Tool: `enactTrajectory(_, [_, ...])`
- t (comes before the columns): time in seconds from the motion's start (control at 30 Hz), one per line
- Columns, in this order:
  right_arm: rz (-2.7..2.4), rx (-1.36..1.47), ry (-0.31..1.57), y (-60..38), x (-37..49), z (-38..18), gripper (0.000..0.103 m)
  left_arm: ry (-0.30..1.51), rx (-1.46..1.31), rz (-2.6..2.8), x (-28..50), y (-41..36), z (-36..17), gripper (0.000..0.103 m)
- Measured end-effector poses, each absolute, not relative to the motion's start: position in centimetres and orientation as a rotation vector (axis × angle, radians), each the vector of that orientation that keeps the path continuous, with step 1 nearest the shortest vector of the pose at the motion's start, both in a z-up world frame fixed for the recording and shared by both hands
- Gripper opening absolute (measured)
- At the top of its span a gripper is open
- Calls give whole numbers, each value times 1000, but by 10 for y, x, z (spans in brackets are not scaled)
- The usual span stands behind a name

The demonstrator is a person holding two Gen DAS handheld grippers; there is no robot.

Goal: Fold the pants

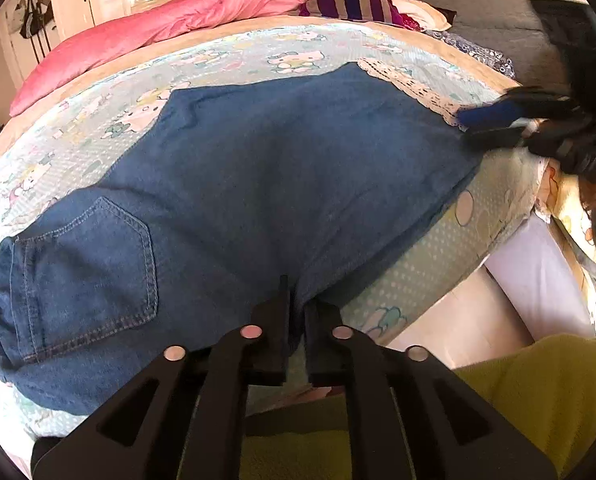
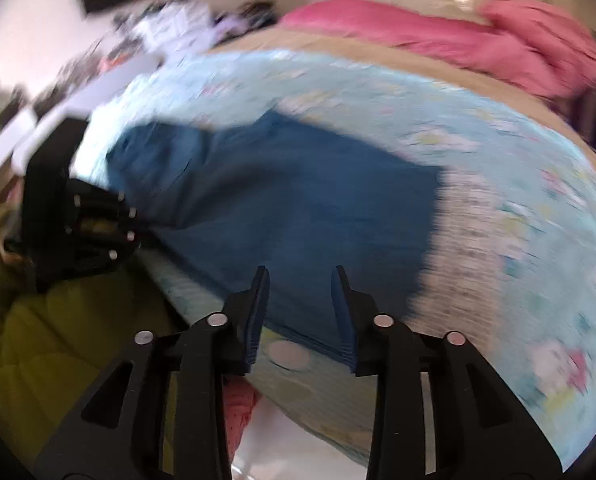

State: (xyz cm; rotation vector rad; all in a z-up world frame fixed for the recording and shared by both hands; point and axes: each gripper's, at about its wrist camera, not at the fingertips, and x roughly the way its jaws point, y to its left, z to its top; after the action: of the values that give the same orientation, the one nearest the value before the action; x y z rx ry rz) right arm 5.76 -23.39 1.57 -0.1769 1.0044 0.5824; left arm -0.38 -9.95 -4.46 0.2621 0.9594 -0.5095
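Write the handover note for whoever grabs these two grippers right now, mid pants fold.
Left gripper: nearly closed at the near edge of the blue denim pants, at the crotch; a pinch on cloth cannot be confirmed.
Right gripper: open, empty, poised over the near edge at the leg end; its view is blurred.
The pants lie flat on the pale cartoon-print bedsheet, legs stacked, back pocket up, waistband left, lace-trimmed hems right.
Done: folded lengthwise, as far as it shows.
Left: bring the hems across to the waistband, then flatten.
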Motion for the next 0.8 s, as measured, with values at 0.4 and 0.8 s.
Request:
enactTrajectory(0.4, [600,-200,999,-234,50,14,39,800,8,-179,-11,4,9,83])
enactTrajectory(0.8, [669,-531,904,-175,29,2,39,882,-175,138,24,73,-25,66])
